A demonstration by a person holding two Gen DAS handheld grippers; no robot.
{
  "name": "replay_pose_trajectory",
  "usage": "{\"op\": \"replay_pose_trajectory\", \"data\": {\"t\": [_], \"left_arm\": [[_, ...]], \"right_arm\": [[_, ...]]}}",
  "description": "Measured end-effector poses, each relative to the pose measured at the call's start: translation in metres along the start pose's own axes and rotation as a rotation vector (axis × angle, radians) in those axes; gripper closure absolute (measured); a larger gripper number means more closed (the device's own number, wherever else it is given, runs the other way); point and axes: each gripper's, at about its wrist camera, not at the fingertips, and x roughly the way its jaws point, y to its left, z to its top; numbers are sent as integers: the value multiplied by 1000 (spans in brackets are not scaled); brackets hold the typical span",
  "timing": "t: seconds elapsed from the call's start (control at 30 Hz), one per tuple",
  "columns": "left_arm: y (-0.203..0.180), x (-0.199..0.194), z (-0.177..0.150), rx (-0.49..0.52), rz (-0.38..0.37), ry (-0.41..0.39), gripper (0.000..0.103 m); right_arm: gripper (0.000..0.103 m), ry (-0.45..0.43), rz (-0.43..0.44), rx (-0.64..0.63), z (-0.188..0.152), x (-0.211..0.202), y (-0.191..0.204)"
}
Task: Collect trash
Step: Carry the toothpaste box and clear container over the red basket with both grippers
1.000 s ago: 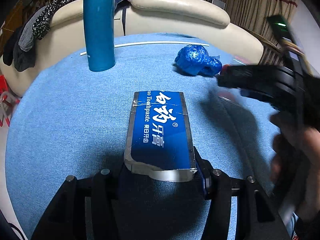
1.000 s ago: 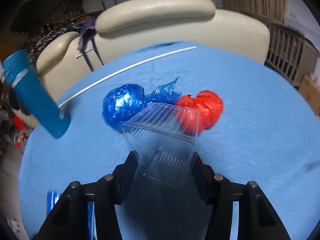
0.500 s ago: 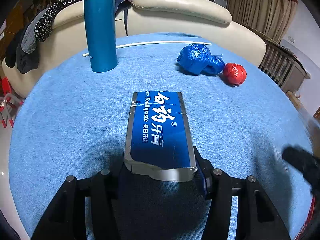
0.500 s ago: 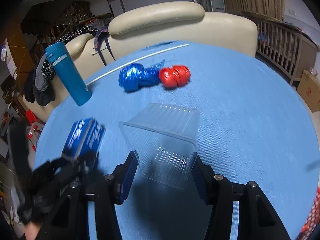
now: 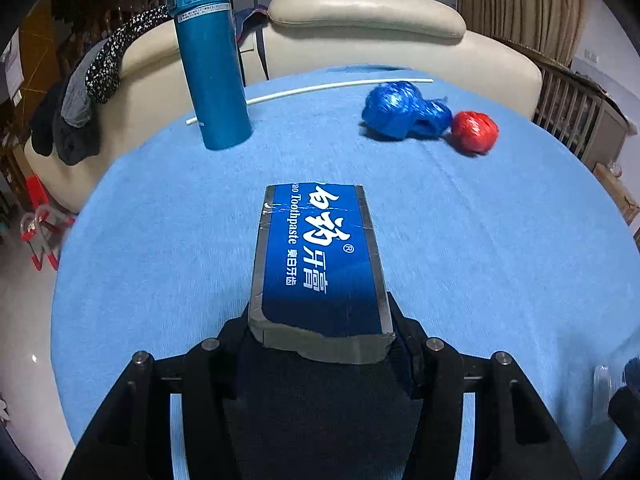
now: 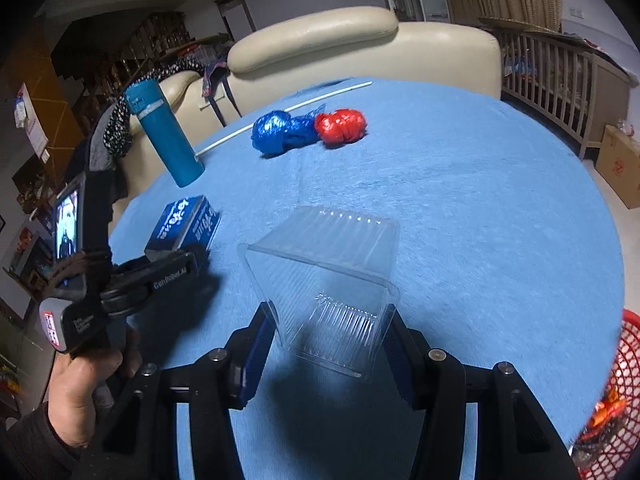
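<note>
My left gripper [image 5: 320, 332] is shut on a blue toothpaste box [image 5: 320, 256] and holds it over the blue table. The box also shows in the right wrist view [image 6: 182, 222], clamped in the left gripper [image 6: 176, 258]. My right gripper [image 6: 328, 340] is shut on a clear ribbed plastic container [image 6: 328, 276], held above the table near its front edge. A crumpled blue plastic ball [image 5: 400, 110] [image 6: 280, 132] and a red one [image 5: 476, 132] [image 6: 340, 126] lie touching at the far side of the table.
A teal thermos [image 5: 210, 56] [image 6: 164, 132] stands at the back left. A thin white rod [image 5: 312, 88] lies along the far edge. A red mesh basket [image 6: 616, 392] is at the lower right, beside the table. A cream sofa [image 5: 368, 24] stands behind.
My right gripper has pulled back from the plastic balls toward the near right with the clear container. The left gripper has lifted slightly with the toothpaste box.
</note>
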Motion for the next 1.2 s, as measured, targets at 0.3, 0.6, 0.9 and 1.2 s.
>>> {"op": "replay_pose_trajectory", "data": {"t": [0.3,0.6,0.9,1.2], "left_arm": [[-32,-43,-24,44,-69,-6,46],[-71,-70,-41,120,-113,2,46],[-96,-99,-43,167,-155,-29,46],[-117,-121,-45,218,-182,-60,46]], "right_arm": [[47,-19,-1,88,-28,-26,-34],[47,-65,-26,188,-46,-57,-70],[47,-134,-44,246,-56,-90,-93],[47,-162,-56,289,-68,-108,-112]]}}
